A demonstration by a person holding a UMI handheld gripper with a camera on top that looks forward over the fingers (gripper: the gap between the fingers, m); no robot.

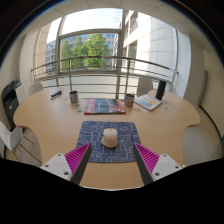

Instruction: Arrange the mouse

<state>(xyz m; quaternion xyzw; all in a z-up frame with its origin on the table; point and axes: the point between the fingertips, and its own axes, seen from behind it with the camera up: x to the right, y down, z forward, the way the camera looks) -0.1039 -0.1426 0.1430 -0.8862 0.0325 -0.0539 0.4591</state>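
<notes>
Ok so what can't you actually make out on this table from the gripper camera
Gripper view, unclear items:
- Mouse on the mouse pad: too small to tell buttons or facing.
- Flat item beyond the pad: pattern blurred, can't identify.
- Cup and dark objects at the far table edge: too small to name.
- Chair: cut off by the view's border.
The gripper is open, short of the mouse.

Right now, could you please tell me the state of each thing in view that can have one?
gripper: open, holding nothing, fingers short of the mat's near edge.
mouse: resting on the mouse mat, just ahead of the fingers, untouched.
mouse mat: lying flat on the table.
cup: standing upright, beyond the mat.
book: lying flat, closed, beyond the mat.
</notes>
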